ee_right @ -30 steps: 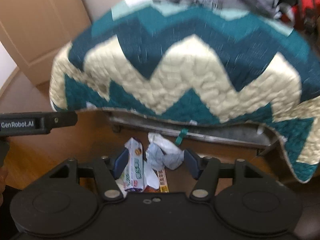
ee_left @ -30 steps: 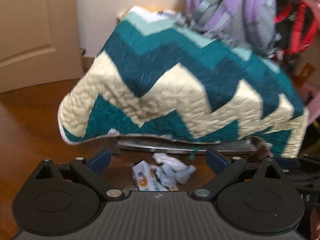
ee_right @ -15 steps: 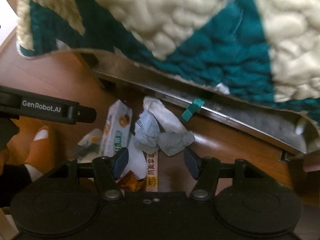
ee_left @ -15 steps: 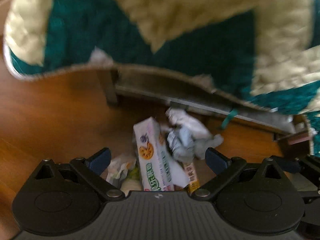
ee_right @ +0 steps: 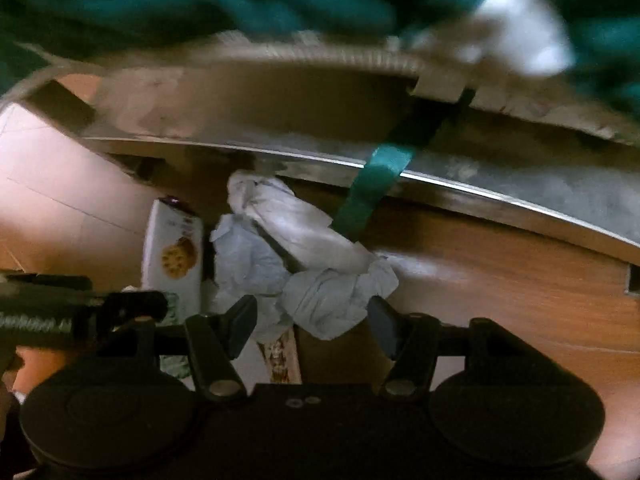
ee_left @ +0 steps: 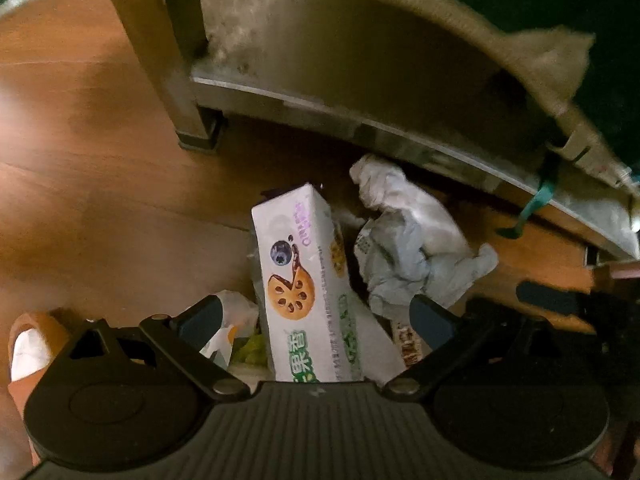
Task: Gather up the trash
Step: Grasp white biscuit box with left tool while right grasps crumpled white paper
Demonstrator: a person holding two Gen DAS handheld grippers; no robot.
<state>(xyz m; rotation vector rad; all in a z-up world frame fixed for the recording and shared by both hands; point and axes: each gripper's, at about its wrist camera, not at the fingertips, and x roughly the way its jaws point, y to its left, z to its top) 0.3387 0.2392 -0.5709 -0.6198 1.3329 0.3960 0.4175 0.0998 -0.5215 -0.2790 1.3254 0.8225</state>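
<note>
A pile of trash lies on the wooden floor under a bed edge. A white cookie box (ee_left: 310,284) lies lengthwise between the open jaws of my left gripper (ee_left: 316,318). Crumpled white and pale blue paper (ee_left: 412,240) lies to its right; it also shows in the right wrist view (ee_right: 296,260), where my open right gripper (ee_right: 312,322) straddles its near end. The cookie box (ee_right: 174,248) sits left of it there. A small plastic wrapper (ee_left: 230,320) lies by the left finger. A flat snack wrapper (ee_right: 282,356) lies under the paper.
A metal bed frame rail (ee_left: 360,120) with a leg (ee_left: 192,120) runs across just behind the trash. A teal and cream quilt (ee_right: 240,8) hangs over it, with a teal strap (ee_right: 372,192) dangling. A foot in an orange slipper (ee_left: 28,352) stands at the left.
Both grippers have dropped lower and moved in toward the trash pile under the bed; the quilt has slid up out of most of the view. Both jaws stay open.
</note>
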